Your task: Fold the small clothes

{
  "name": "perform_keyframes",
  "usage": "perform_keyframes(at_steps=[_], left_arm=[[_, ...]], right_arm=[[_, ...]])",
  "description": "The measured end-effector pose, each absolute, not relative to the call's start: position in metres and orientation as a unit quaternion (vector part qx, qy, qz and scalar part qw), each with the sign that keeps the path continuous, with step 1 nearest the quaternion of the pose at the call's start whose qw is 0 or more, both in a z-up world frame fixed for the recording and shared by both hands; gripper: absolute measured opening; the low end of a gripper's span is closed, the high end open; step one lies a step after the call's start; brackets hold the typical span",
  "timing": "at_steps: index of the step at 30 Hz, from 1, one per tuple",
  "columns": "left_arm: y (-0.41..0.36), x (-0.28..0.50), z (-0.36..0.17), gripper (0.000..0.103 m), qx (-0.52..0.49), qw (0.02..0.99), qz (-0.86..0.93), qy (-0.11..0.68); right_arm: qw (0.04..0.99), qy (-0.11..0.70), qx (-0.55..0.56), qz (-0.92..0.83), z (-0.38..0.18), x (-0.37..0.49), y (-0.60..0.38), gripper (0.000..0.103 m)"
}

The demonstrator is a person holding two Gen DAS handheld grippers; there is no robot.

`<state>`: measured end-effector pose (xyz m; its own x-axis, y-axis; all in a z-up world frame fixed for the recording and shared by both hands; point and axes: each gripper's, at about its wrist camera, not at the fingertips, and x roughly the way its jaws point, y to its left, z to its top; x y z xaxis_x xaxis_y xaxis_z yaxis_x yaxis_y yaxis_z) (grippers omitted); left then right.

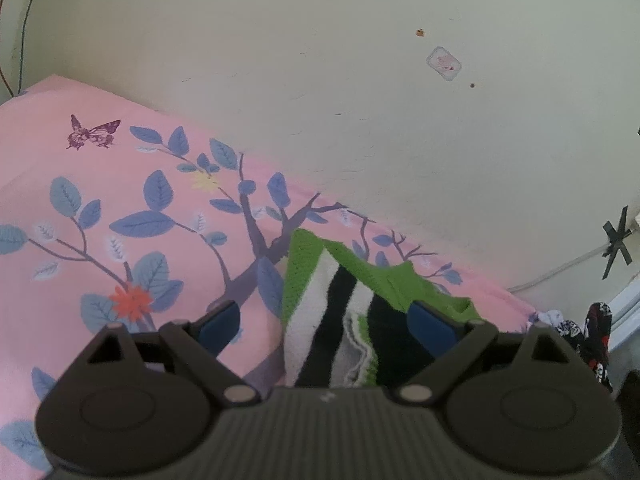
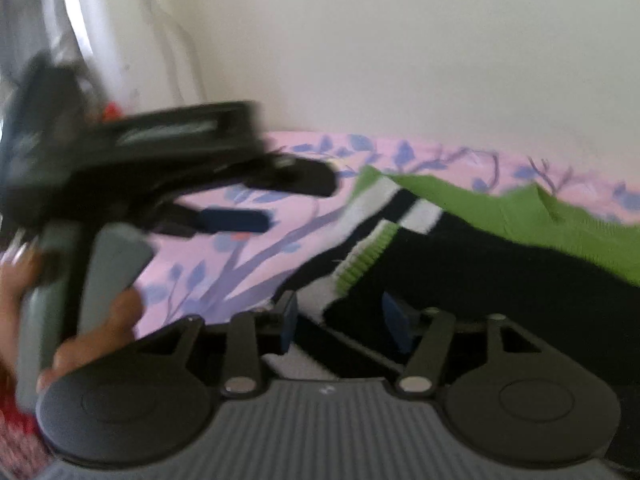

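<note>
A small knit garment (image 1: 340, 312) with green, white and black stripes lies on the pink floral bedsheet (image 1: 120, 220). My left gripper (image 1: 326, 318) is open, its blue pads wide apart over the garment's left part. In the right wrist view the garment (image 2: 460, 248) spreads to the right. My right gripper (image 2: 340, 320) is open just above its black and white edge, nothing between the pads. The left gripper (image 2: 240, 220) shows there too, blurred, held by a hand at the left.
A cream wall (image 1: 360, 80) runs behind the bed. A dark patterned cloth (image 1: 596, 336) lies at the bed's right end. A cable (image 1: 560, 268) runs along the wall, taped at the right. A white frame (image 2: 120, 32) stands at the far left.
</note>
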<state>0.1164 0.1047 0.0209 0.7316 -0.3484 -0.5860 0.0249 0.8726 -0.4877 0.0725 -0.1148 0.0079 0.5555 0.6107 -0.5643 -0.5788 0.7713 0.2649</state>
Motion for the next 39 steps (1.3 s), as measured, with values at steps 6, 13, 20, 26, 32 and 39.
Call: perform_keyframes(at_steps=[6, 13, 20, 26, 32, 39], left_arm=[[0.091, 0.112, 0.024, 0.094, -0.225, 0.901, -0.135, 0.346], [0.058, 0.110, 0.018, 0.089, -0.191, 0.895, -0.190, 0.356], [0.036, 0.115, 0.001, 0.086, -0.122, 0.906, -0.170, 0.368], [0.014, 0.111, -0.001, 0.092, -0.044, 0.919, -0.152, 0.360], [0.017, 0.111, -0.001, 0.095, -0.049, 0.919, -0.158, 0.358], [0.017, 0.112, -0.002, 0.099, -0.052, 0.918, -0.164, 0.357]], right_arm=[[0.918, 0.280, 0.122, 0.252, 0.027, 0.059, -0.197, 0.052], [0.930, 0.296, 0.168, 0.136, 0.003, 0.054, -0.271, 0.053], [0.921, 0.292, 0.236, 0.101, -0.022, 0.071, -0.302, 0.037], [0.942, 0.278, 0.161, 0.102, -0.016, 0.063, -0.276, 0.061], [0.948, 0.275, 0.128, 0.096, -0.015, 0.062, -0.267, 0.064], [0.949, 0.268, 0.138, 0.092, -0.015, 0.060, -0.269, 0.066]])
